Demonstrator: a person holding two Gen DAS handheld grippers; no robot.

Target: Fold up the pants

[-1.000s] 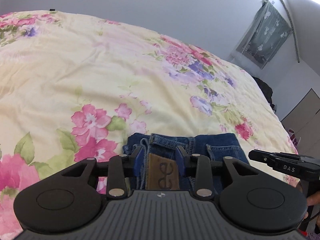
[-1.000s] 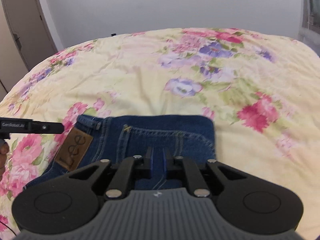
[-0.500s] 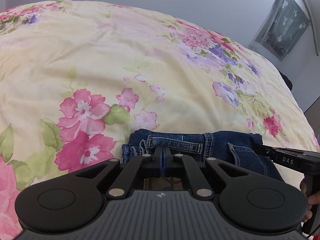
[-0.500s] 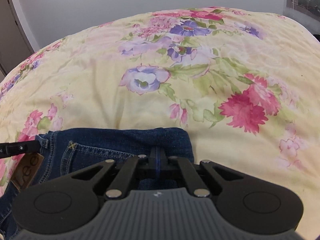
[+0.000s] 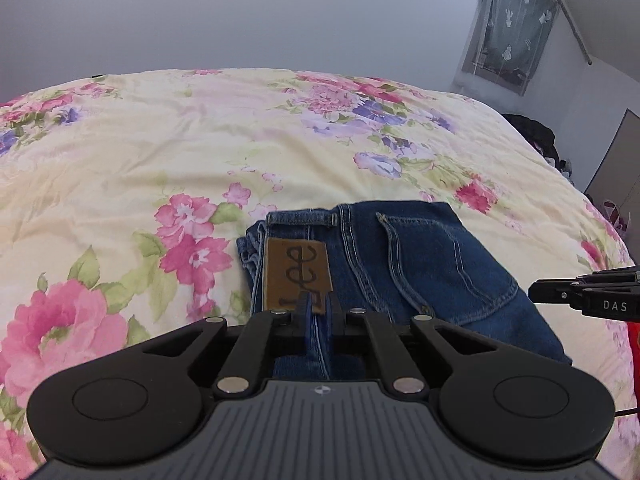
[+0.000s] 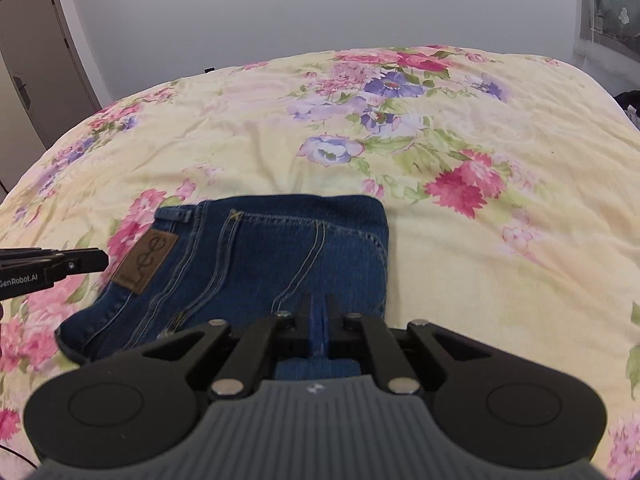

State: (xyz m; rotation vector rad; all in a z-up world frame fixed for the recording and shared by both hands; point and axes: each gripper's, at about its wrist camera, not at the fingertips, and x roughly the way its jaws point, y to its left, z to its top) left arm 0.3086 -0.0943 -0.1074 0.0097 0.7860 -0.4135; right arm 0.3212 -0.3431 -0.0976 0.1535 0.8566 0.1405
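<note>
On the flowery yellow bedspread (image 5: 120, 152), my folded dark blue denim pants (image 5: 420, 256) lie at 6 o'clock. My left gripper (image 5: 318, 312) and right gripper (image 6: 319, 312) both pinch the denim.

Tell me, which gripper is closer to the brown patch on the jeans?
The left. The left gripper sits right at the near edge of the brown patch, pinching denim there. The right gripper grips the jeans farther along, well away from the patch.
</note>
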